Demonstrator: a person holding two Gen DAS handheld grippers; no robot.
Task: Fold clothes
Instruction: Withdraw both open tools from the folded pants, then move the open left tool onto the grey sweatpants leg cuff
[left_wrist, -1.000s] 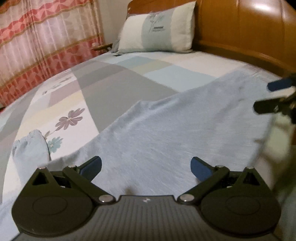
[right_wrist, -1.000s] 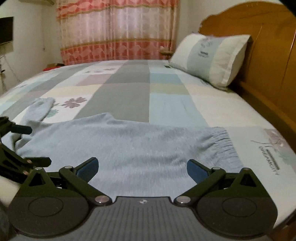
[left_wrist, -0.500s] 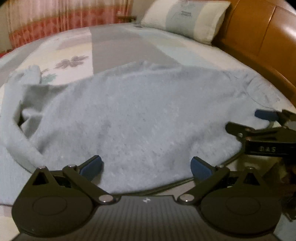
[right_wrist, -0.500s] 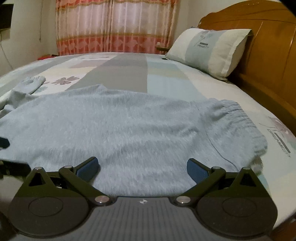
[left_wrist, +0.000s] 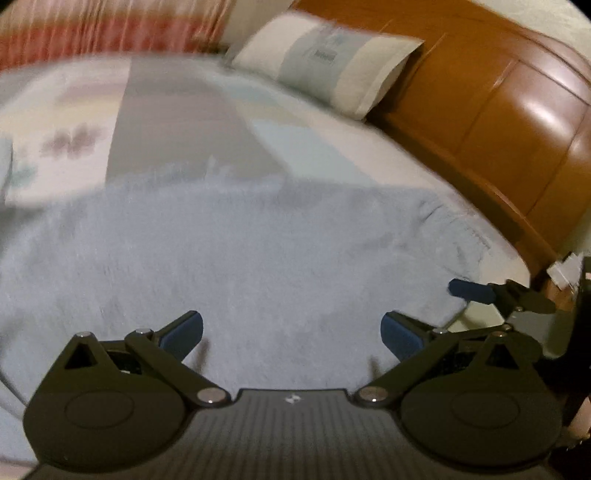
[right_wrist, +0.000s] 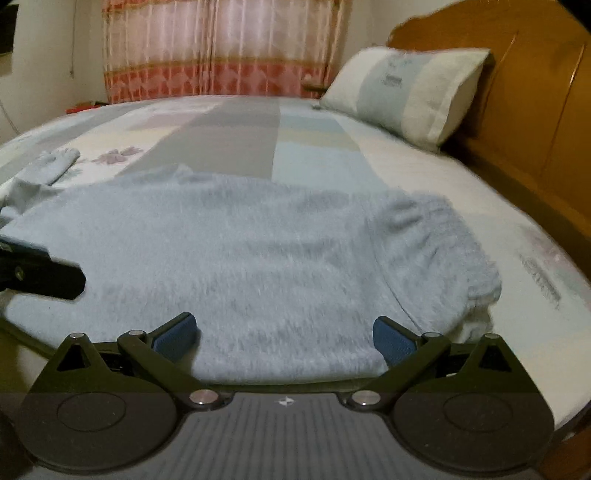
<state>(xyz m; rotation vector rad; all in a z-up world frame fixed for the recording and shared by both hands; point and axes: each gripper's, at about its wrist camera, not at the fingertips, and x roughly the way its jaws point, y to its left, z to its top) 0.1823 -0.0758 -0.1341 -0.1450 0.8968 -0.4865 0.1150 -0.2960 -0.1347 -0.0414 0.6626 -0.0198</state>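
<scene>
On bed (right_wrist: 424, 177), light-blue fleece pants (right_wrist: 258, 251) lie flatter & more spread vs 1 s ago, elastic waistband (right_wrist: 443, 236) twd headboard (right_wrist: 517, 122), left gripper (left_wrist: 291, 332) & right gripper (right_wrist: 284, 332) both splayed, empty at near edge, prob ready for fold

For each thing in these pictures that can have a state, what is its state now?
left gripper: jaws open, holding nothing.
right gripper: jaws open, holding nothing.
light blue garment: spread flat on the bed, unfolded, elastic waistband bunched at the right.
pillow: propped against the headboard.
curtain: drawn closed.
</scene>
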